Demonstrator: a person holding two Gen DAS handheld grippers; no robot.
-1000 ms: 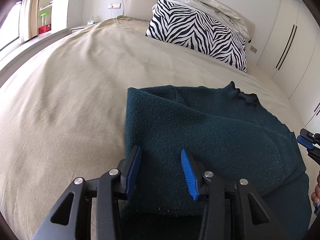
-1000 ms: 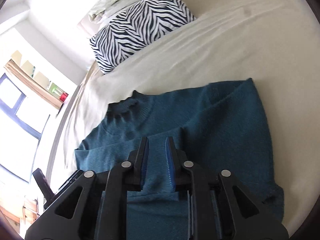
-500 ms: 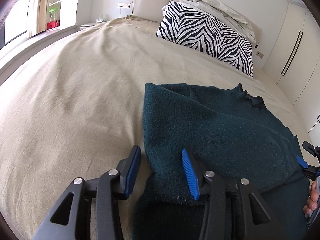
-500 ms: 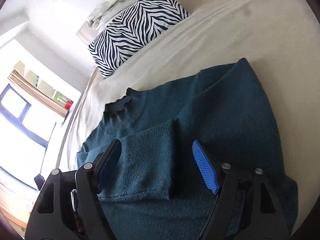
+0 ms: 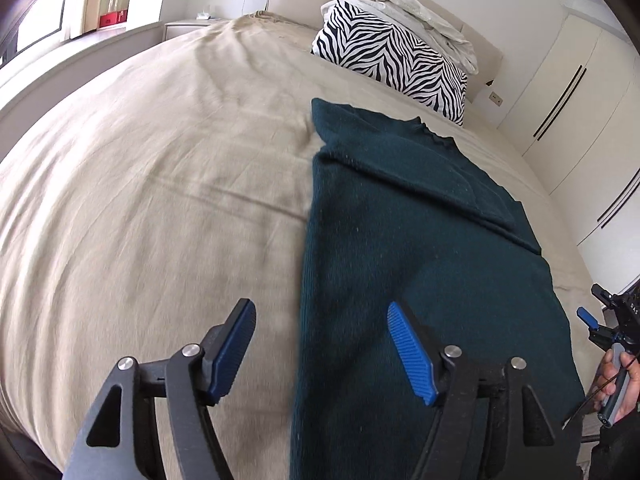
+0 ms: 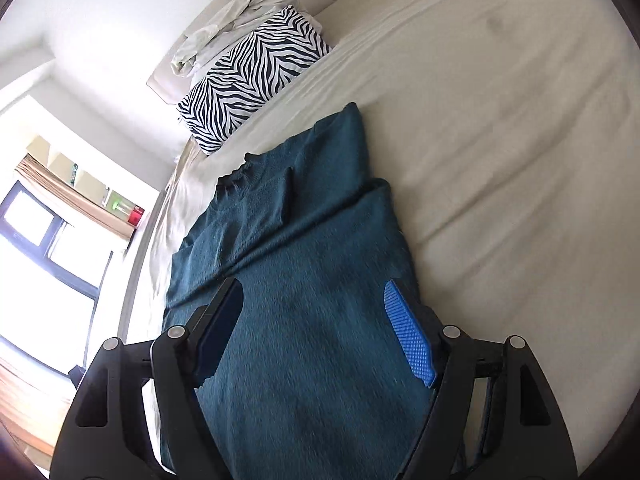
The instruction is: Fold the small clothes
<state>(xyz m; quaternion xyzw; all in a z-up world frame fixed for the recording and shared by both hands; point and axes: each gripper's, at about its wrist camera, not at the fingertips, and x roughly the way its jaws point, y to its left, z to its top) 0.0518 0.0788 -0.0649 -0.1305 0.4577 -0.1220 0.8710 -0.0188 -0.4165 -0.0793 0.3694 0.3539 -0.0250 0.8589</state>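
Observation:
A dark teal knit sweater (image 5: pixel 400 240) lies flat on the beige bed, both sleeves folded in over its body, collar toward the headboard. My left gripper (image 5: pixel 322 344) is open and empty, low over the sweater's left hem edge. My right gripper (image 6: pixel 314 328) is open and empty above the lower body of the sweater (image 6: pixel 304 300). The right gripper also shows at the right edge of the left wrist view (image 5: pixel 600 324), held in a hand.
A zebra-print pillow (image 5: pixel 396 60) and a crumpled white blanket (image 5: pixel 416 12) lie at the headboard. The beige bedsheet (image 5: pixel 160 184) spreads wide to the left of the sweater. White wardrobe doors (image 5: pixel 580 92) stand to the right, and a window (image 6: pixel 44 240) is beyond the bed.
The right gripper opened and let go of the sleeve, which now lies folded on the body. Both grippers pulled back toward the hem end of the sweater.

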